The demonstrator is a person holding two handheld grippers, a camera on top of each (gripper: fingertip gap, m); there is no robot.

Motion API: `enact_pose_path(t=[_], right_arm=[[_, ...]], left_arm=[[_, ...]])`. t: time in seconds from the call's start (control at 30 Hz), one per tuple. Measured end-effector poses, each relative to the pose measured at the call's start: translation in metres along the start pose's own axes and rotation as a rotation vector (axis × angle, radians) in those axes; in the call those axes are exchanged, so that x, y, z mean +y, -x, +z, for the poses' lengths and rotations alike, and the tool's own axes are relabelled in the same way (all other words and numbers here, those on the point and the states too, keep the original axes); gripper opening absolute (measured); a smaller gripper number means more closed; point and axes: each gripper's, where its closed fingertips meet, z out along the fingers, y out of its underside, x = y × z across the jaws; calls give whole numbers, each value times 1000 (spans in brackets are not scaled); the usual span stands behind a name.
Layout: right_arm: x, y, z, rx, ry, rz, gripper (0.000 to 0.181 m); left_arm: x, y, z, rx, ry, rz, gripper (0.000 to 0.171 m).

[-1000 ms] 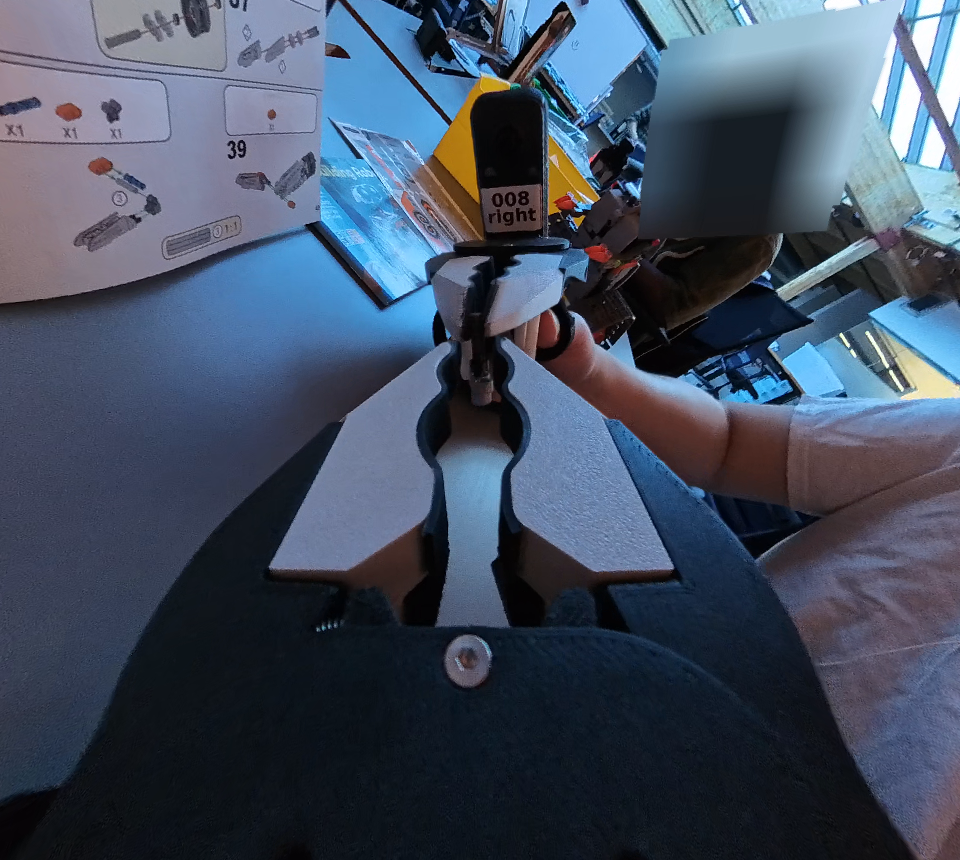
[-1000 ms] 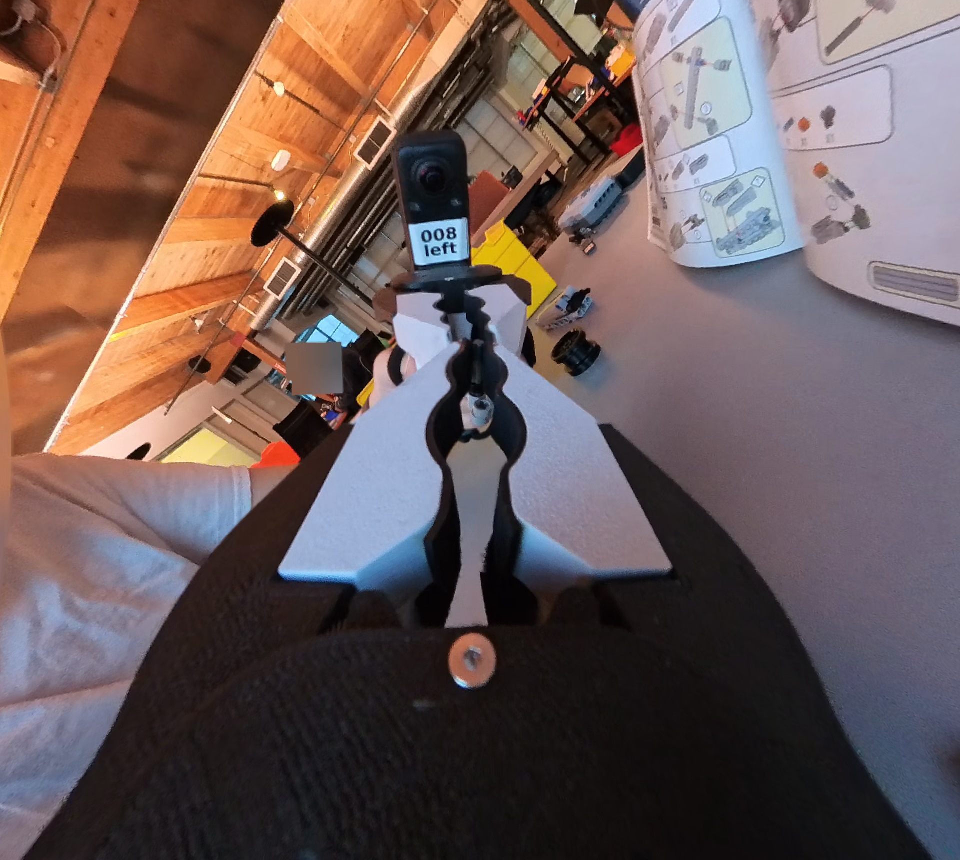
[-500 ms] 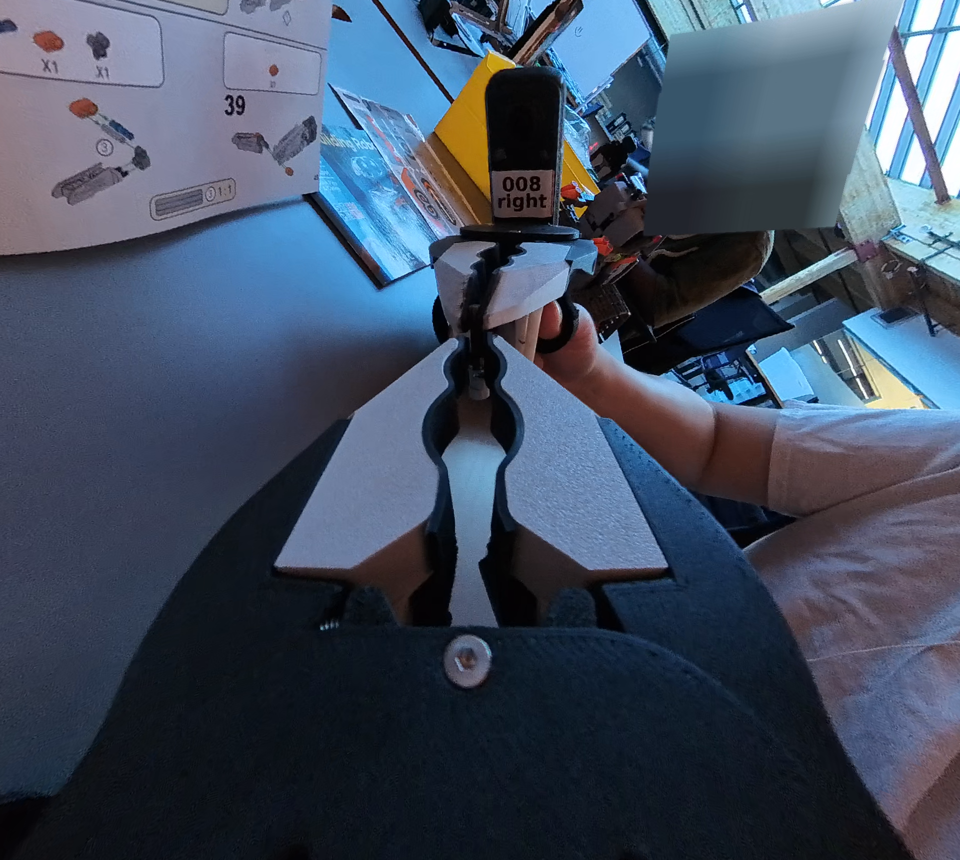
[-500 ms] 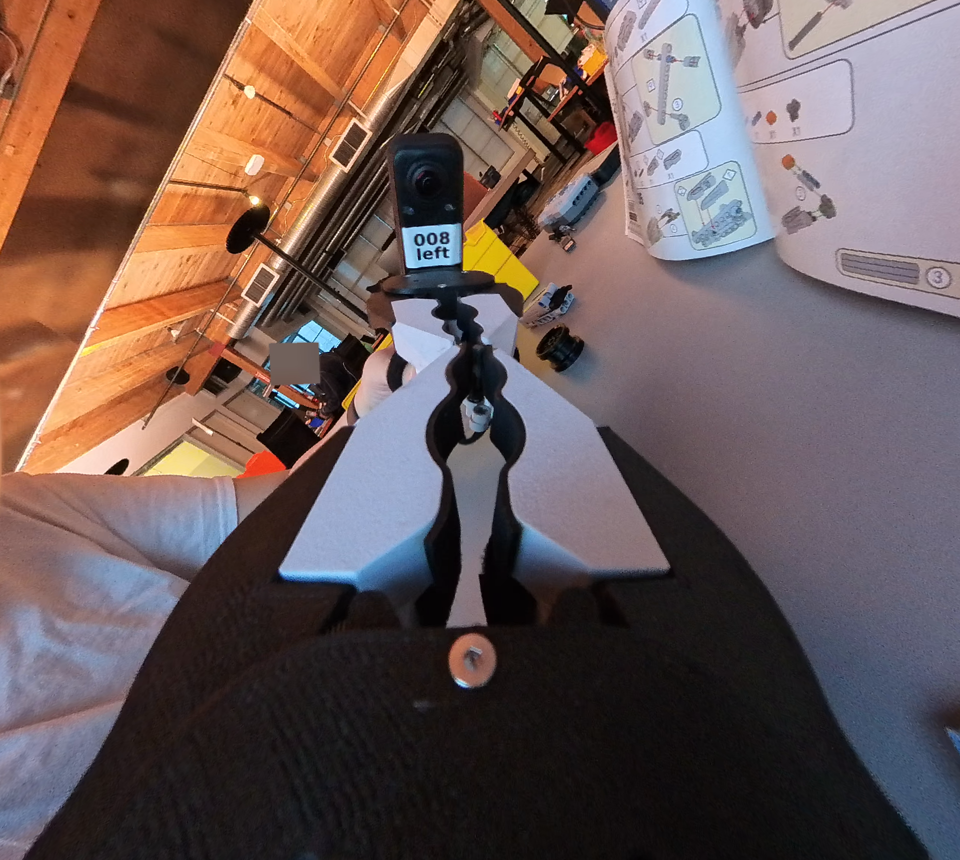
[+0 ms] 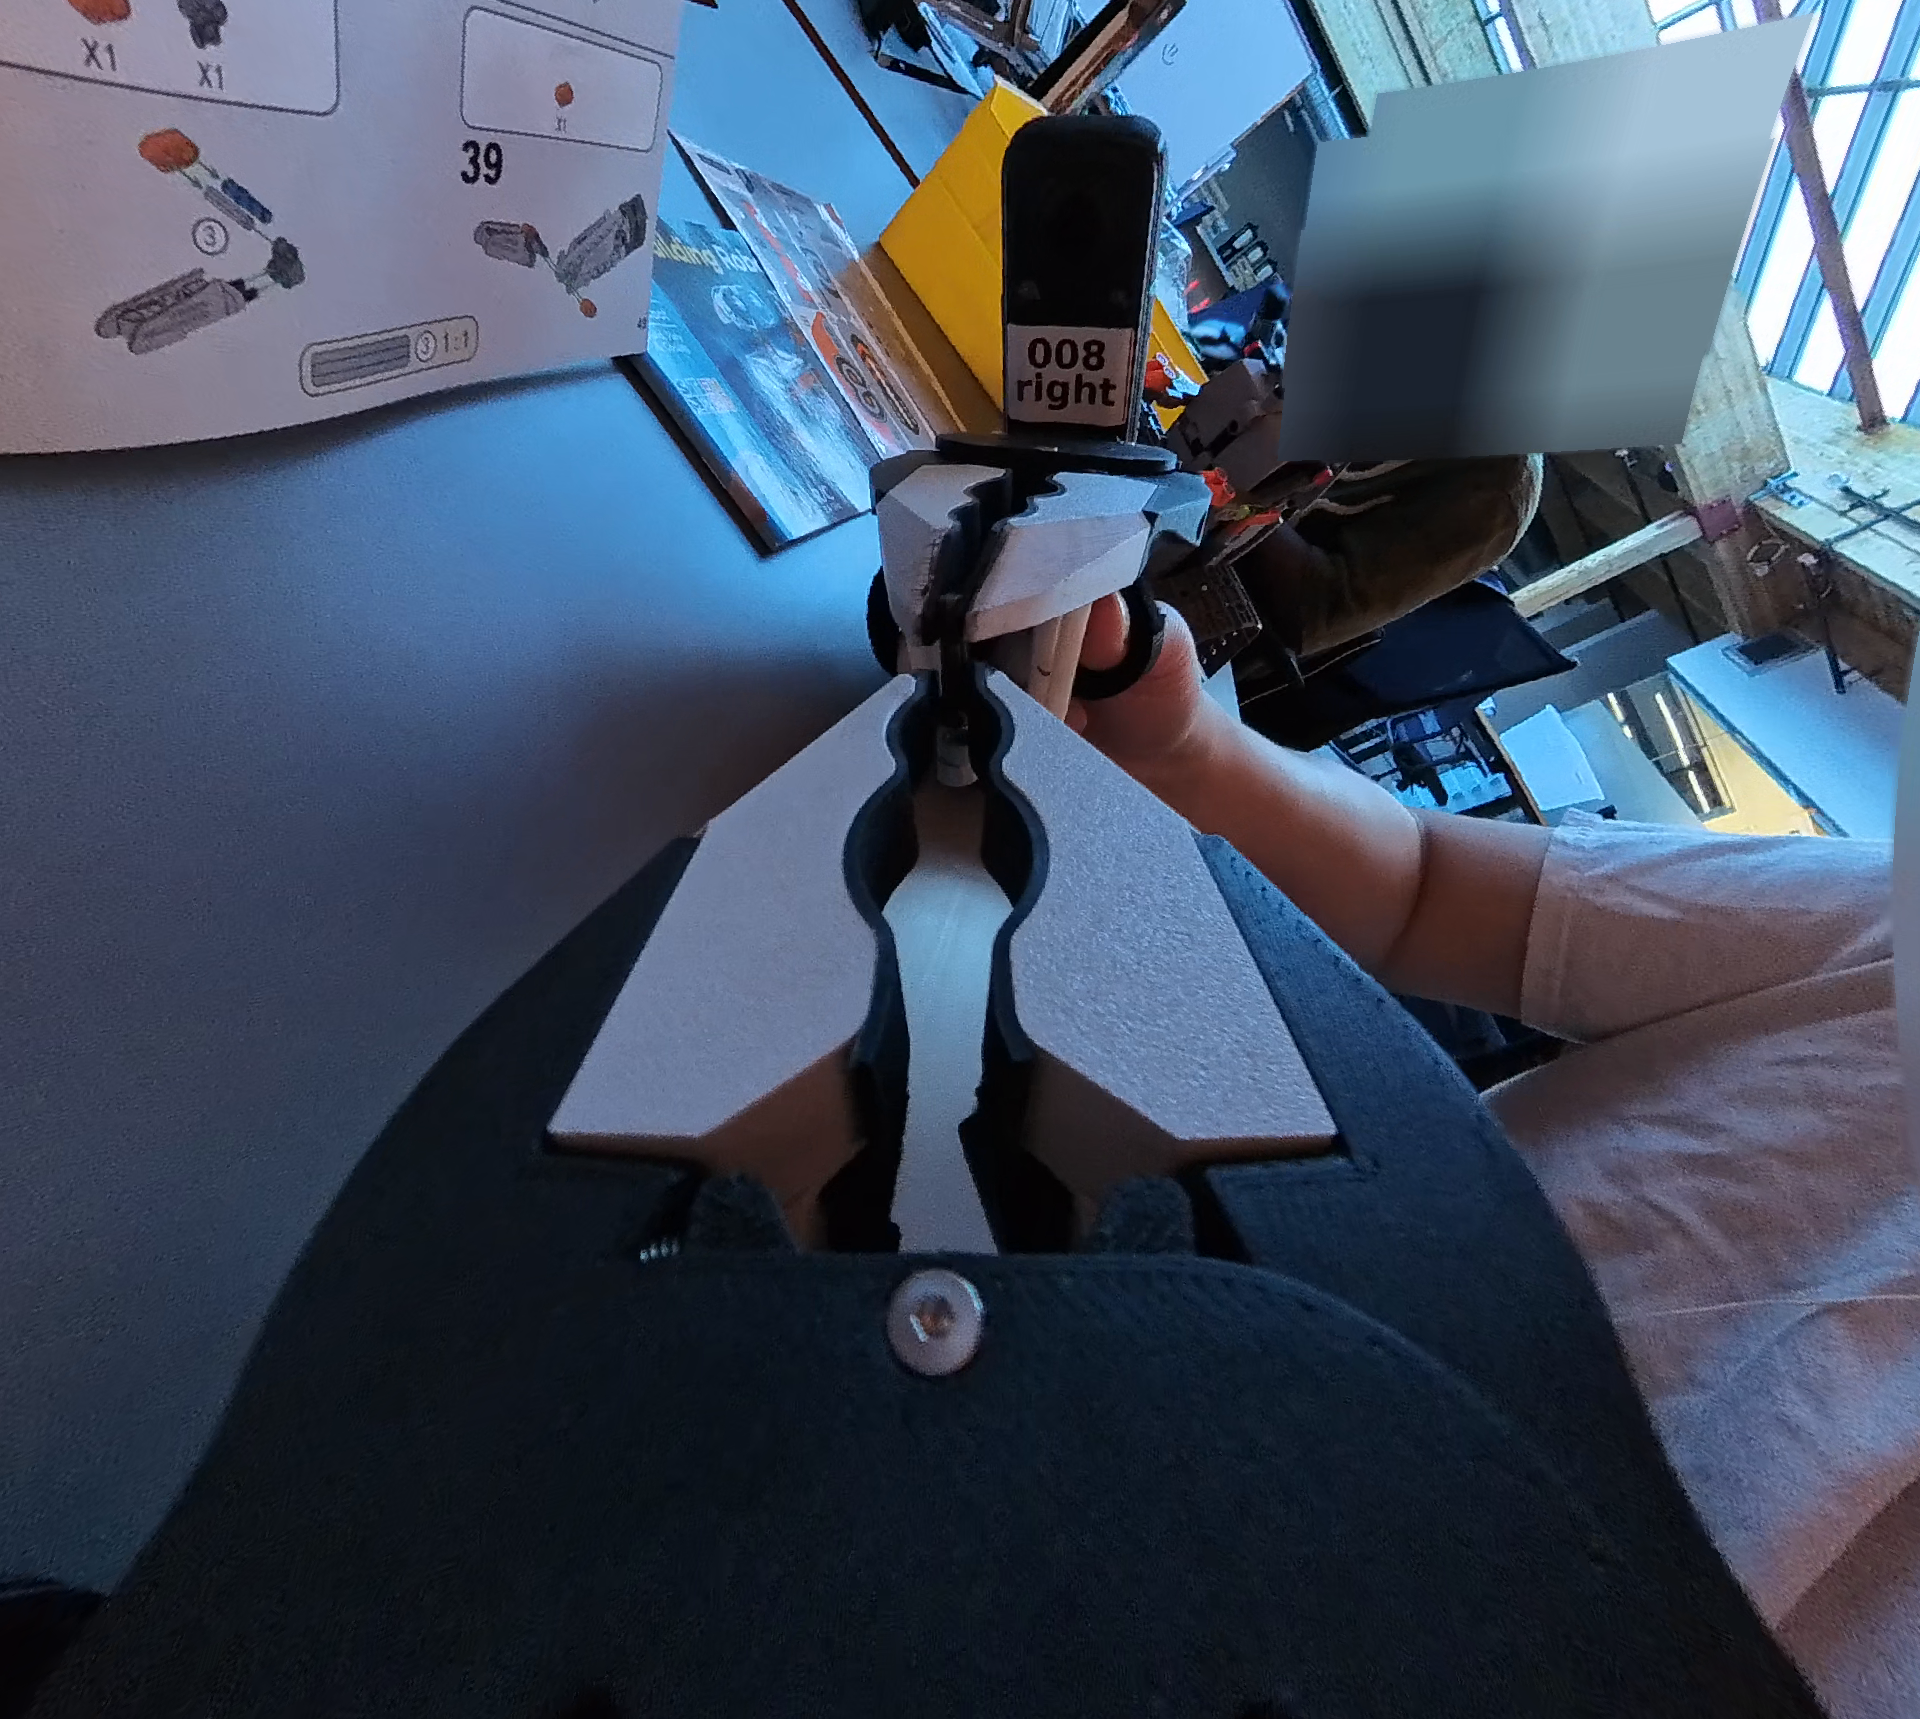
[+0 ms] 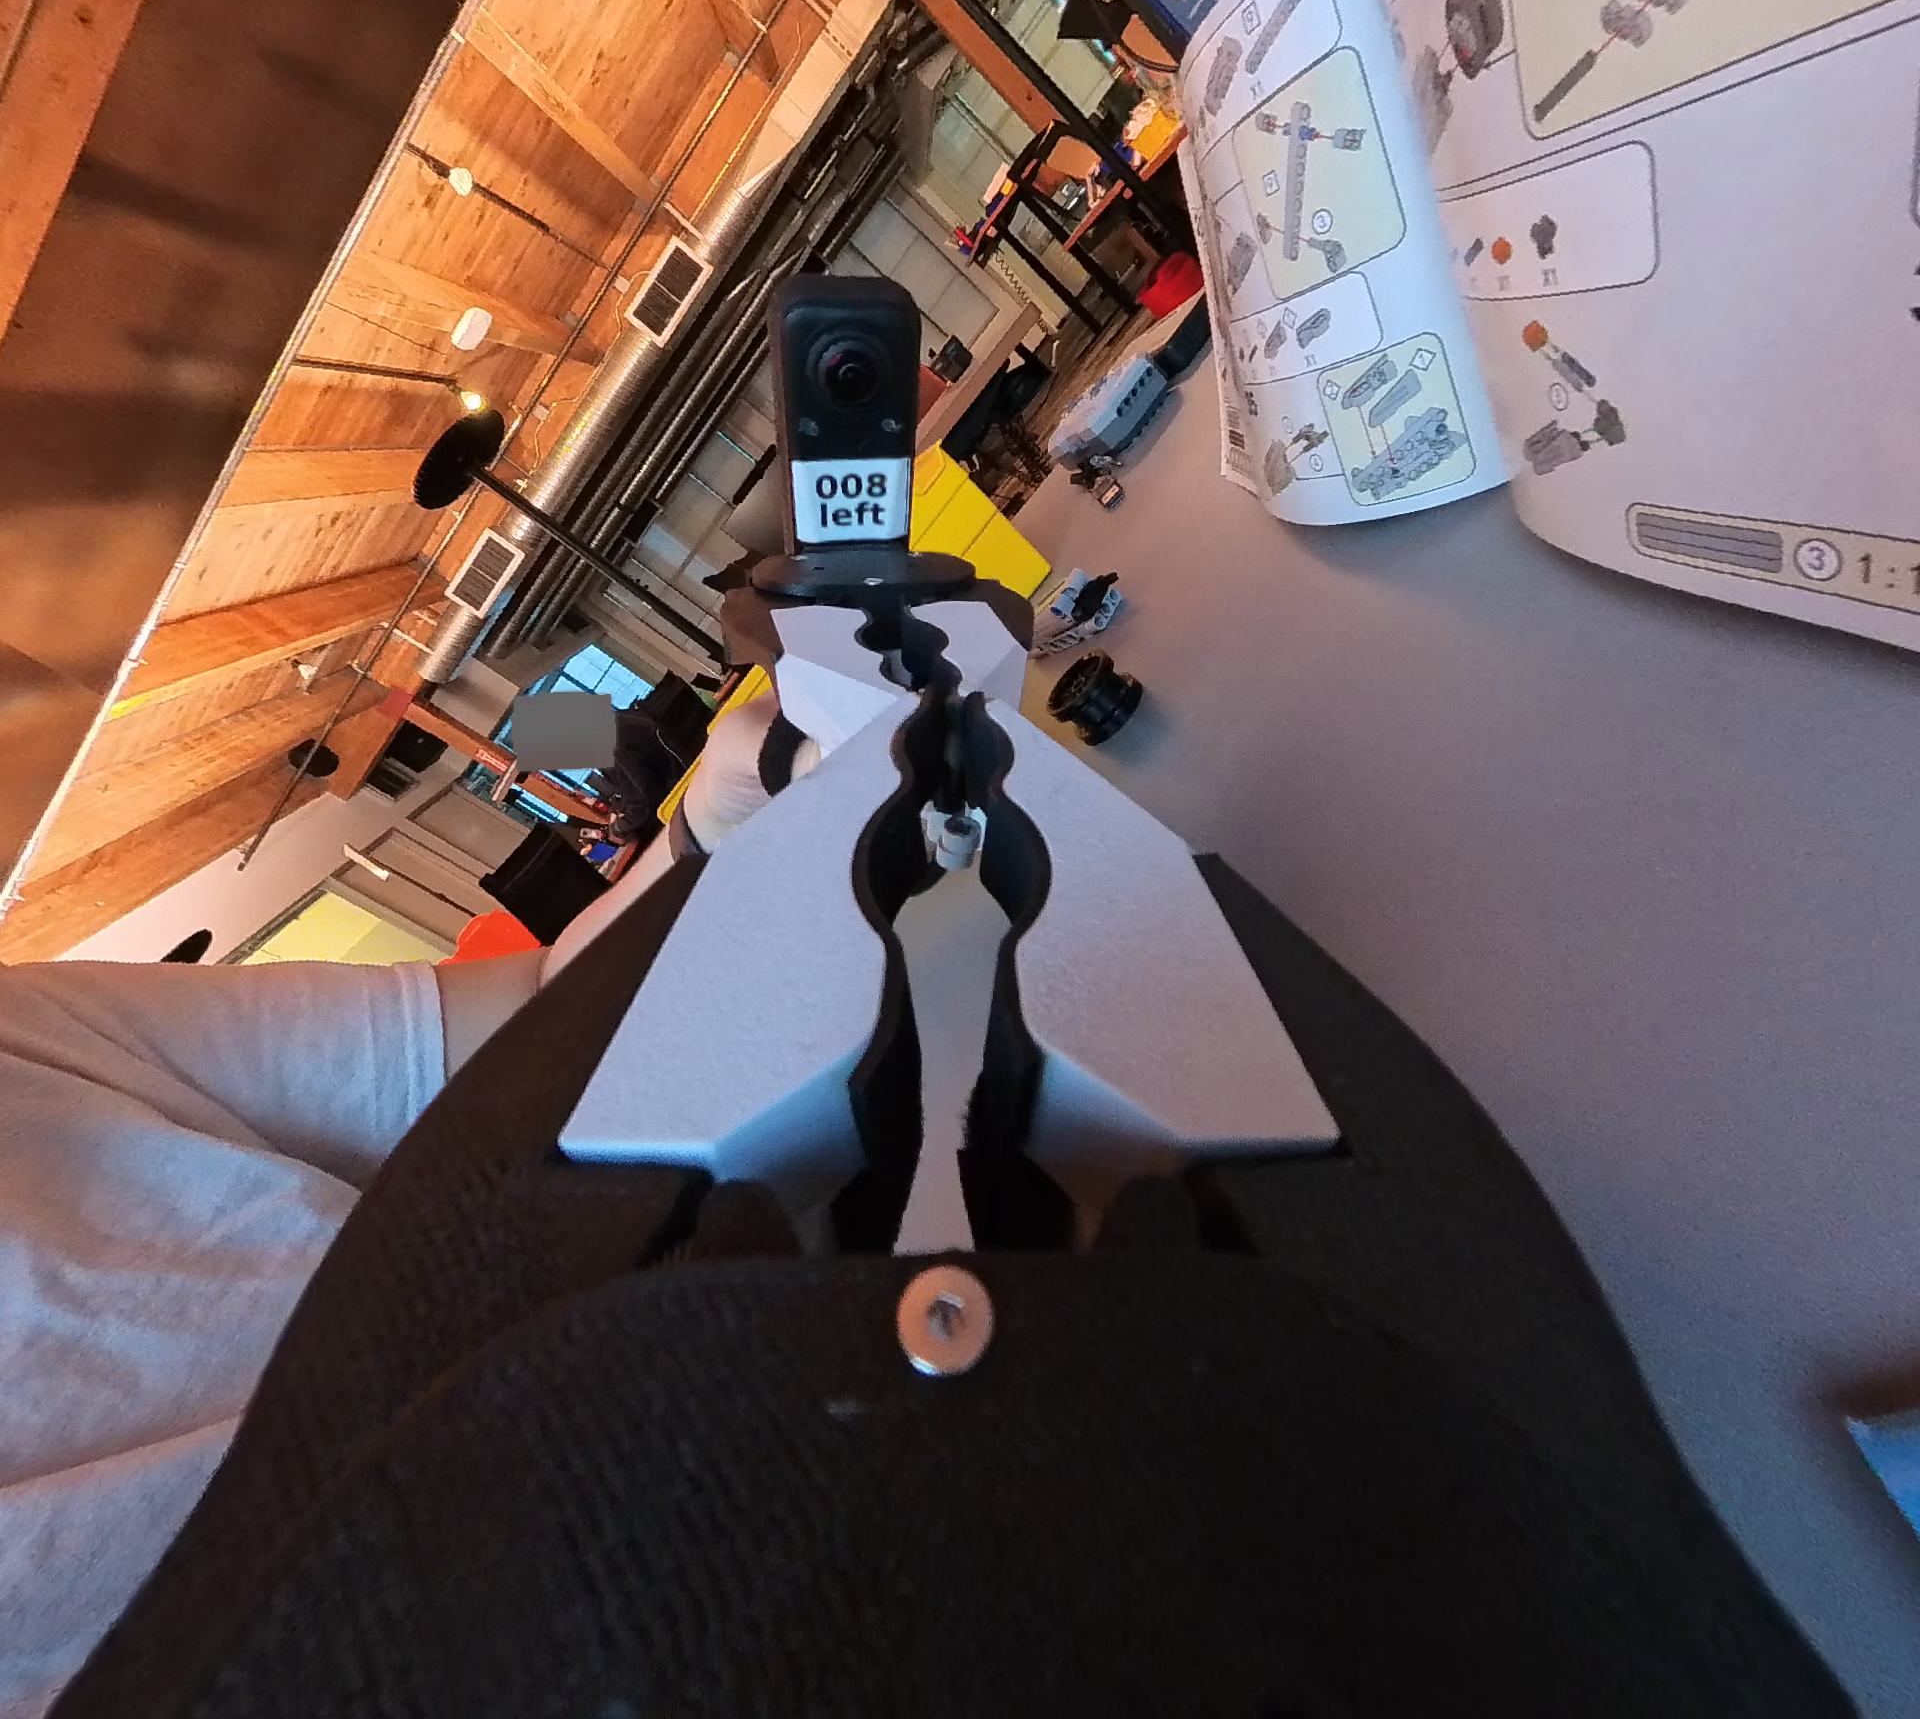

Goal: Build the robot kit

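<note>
My left gripper (image 5: 951, 695) and my right gripper (image 6: 951, 719) meet tip to tip above the grey table (image 5: 312, 734). Both are shut on one small piece, a thin dark axle running between them. Its pale grey end (image 5: 954, 750) sits inside the left jaws, and a light grey bush (image 6: 956, 838) sits inside the right jaws. The right gripper (image 5: 961, 599) faces me in the left wrist view, held by a hand (image 5: 1143, 703). The left gripper (image 6: 902, 651) faces me in the right wrist view.
An open white instruction booklet (image 5: 312, 111) lies on the table and also shows in the right wrist view (image 6: 1558, 215). A black wheel (image 6: 1096, 701) and a small grey built part (image 6: 1081, 609) lie past the grippers. A magazine (image 5: 769, 339) and a yellow box (image 5: 966, 235) are farther off. My left and right fingertips are right by each other.
Both grippers have stayed shut and tip to tip. They have drifted together over the table, so the booklet has slid up and out of frame in the left wrist view.
</note>
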Motion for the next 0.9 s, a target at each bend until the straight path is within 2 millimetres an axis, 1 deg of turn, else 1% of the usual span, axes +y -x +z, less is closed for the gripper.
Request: enact_pose_path(t=[0.13,0.17,0.2,0.23,0.33,0.4,0.47,0.57,0.63,0.77,0.9], right_arm=[[-1,4,1,-41,-7,16,2],[-2,5,0,-53,-8,29,2],[-5,4,-2,-53,-26,38,2],[-8,4,-4,-59,-45,51,2],[-5,4,-3,-63,-27,55,2],[-1,4,0,-55,0,38,2],[0,4,1,-50,1,36,2],[-1,2,0,-40,-3,37,2],[1,1,1,-31,9,30,2],[1,0,1,-25,8,36,2],[1,-2,1,7,6,10,1]], left_arm=[[-5,-3,-3,49,-45,-28,3],[-6,-4,-3,70,-55,-43,5],[-7,-6,-4,93,-64,-53,12],[-8,-7,-4,102,-68,-59,12],[-7,-5,-2,78,-63,-31,14],[-7,-4,-1,72,-60,-25,12],[-7,-5,0,75,-65,-27,8],[-6,-4,-1,76,-62,-32,8],[-4,-1,0,57,-49,-20,5],[-3,1,1,33,-44,-5,4],[-1,1,1,48,-43,-51,5]])
